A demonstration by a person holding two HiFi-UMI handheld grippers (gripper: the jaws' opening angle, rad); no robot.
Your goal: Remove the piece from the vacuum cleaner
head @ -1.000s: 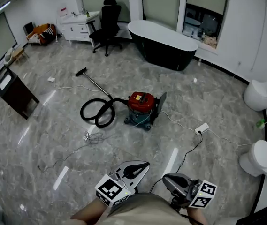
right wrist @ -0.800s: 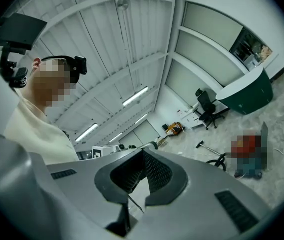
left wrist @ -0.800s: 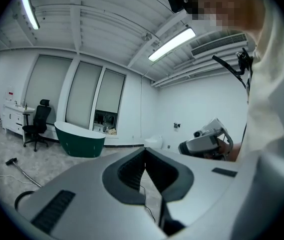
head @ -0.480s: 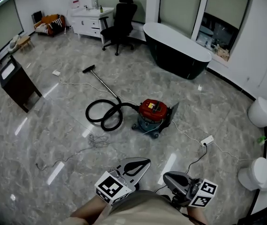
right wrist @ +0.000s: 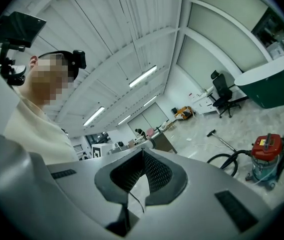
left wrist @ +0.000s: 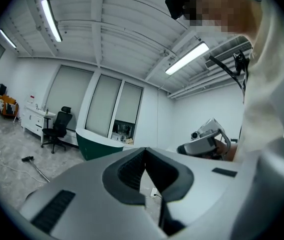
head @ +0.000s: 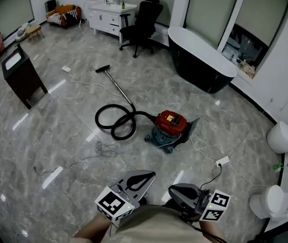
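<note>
The vacuum cleaner point(head: 171, 121) has a red top on a teal base and stands on the marble floor mid-room. Its black hose point(head: 116, 123) coils to the left and joins a metal wand point(head: 119, 87) that ends in a floor head point(head: 102, 69). The right gripper view shows the vacuum cleaner point(right wrist: 267, 149) far off at the right. My left gripper point(head: 151, 174) and right gripper point(head: 172, 189) are held low by the body, well short of the machine. In their own views the left gripper point(left wrist: 145, 150) and the right gripper point(right wrist: 142, 150) are both shut on nothing.
A black bathtub point(head: 200, 59) stands behind the vacuum, with an office chair point(head: 142, 19) and a white cabinet point(head: 111, 14) further back. A dark cabinet point(head: 23, 75) is at the left. A power strip point(head: 222, 161) and loose cable point(head: 102, 148) lie on the floor. Two white fixtures point(head: 283, 135) stand at the right.
The person has walked across the floor, so the vacuum cleaner and bathtub have slid right and a little nearer in the head view. Both grippers stay low by the body, jaws unchanged.
</note>
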